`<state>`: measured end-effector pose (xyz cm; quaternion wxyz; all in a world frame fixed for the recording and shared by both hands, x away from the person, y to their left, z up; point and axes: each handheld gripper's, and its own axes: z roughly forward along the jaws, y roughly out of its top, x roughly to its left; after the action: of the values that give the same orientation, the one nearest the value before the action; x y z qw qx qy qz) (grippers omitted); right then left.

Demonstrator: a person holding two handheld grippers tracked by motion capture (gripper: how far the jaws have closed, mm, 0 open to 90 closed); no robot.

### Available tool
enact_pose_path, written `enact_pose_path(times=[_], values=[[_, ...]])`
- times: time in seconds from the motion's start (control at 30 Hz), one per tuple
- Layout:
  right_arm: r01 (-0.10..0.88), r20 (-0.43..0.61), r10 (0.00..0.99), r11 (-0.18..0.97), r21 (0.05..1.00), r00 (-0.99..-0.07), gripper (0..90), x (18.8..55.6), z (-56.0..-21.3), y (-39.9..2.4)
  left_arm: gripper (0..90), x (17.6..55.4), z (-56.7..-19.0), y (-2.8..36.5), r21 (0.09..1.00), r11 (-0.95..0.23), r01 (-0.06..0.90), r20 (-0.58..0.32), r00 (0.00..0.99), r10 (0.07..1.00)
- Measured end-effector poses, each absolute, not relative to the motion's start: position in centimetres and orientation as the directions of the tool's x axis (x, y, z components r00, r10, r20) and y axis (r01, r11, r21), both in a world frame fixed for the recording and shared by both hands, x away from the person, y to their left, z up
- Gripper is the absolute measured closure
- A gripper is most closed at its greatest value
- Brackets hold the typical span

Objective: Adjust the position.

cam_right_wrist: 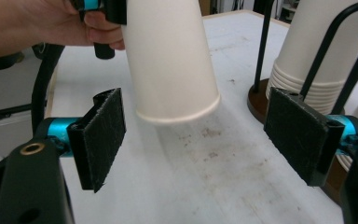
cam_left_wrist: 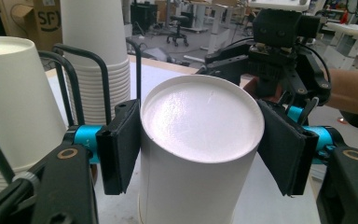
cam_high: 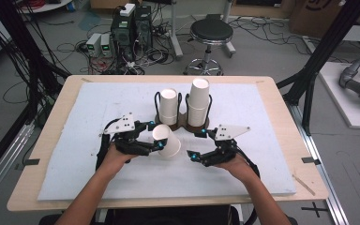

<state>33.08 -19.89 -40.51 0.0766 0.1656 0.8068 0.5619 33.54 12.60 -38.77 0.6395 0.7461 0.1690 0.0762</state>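
From the high view, a white paper cup [cam_high: 166, 139] is held upside down and tilted in the left gripper [cam_high: 158, 137], just above the white mat [cam_high: 262, 154] that covers the counter [cam_high: 56, 117], a little near of the two cup stacks. The left gripper view shows what that angle cannot: both black pads press the cup [cam_left_wrist: 198, 154] near its closed base, one on each side, and the flat base faces the camera (its surface catches a faint sheen). The right gripper view gives the opposite end: the cup's rolled rim [cam_right_wrist: 177, 114] hangs clear of the mat, with a soft shadow beneath it, and the person's left hand [cam_right_wrist: 51, 25] wraps the handle at the top left.

The right gripper [cam_high: 198, 144] sits just right of the cup, jaws spread wide with nothing between them; its own view shows the two fuzzy pads well apart and the stained mat [cam_right_wrist: 214, 158] between.

On the far side of the cup stand two stacks in black wire holders on dark round bases: the left stack [cam_high: 168, 107] is shorter, the right stack [cam_high: 198, 103] taller. The high view also shows the floor beyond the counter, with a black stool [cam_high: 210, 33] and computer towers [cam_high: 132, 29] among tangled cables.
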Motion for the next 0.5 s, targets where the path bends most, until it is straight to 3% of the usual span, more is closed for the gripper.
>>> enact_pose_path(times=[0.5], values=[[0.13,0.044,0.252,0.333,0.934,-0.967,21.1,33.8,-41.4,-16.8,34.2,33.1,-38.6,10.9,0.98,-0.144,0.139,-0.091,0.951,0.294]])
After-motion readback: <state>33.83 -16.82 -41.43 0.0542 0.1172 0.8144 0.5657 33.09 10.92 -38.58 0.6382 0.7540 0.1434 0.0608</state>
